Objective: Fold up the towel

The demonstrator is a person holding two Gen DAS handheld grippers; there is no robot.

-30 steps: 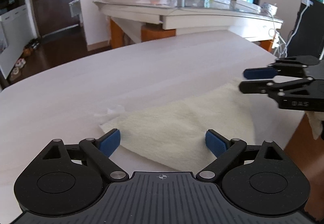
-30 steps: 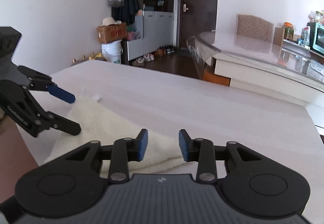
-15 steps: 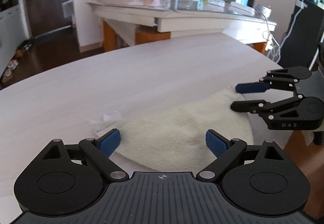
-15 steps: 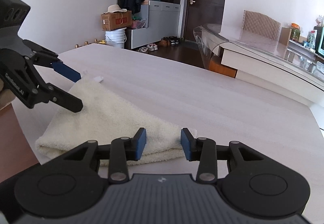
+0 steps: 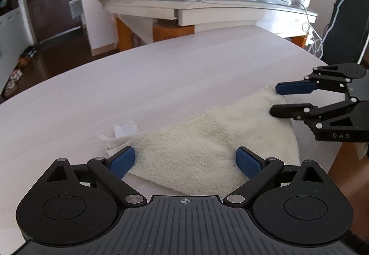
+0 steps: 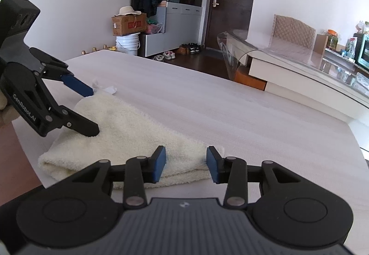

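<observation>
A cream towel [image 5: 207, 139] is seen lying folded on the pale table [image 5: 161, 84], close to its near edge. In the right wrist view the towel [image 6: 129, 130] is laid as a long wedge: a thick rolled fold runs along the near edge, and the cloth narrows toward a far corner where a white tag [image 6: 110, 89] is sticking out. Its long axis is set roughly along the table's near edge, from the left gripper's end to the right gripper's end.

The left gripper [image 5: 185, 159] is held over the tag end with its jaws spread wide; the towel is seen between the blue pads but is not pressed by them. The right gripper [image 6: 185, 163] is held at the other end, its jaws opening, with the towel's end lying between the pads and no squeeze visible.

Few containers are in view. A white bucket [image 6: 127, 43] is stood on the floor by the far wall with a cardboard box [image 6: 128, 22] on top of it; what either holds cannot be told. A hat [image 6: 127, 10] is rested on the box.
</observation>
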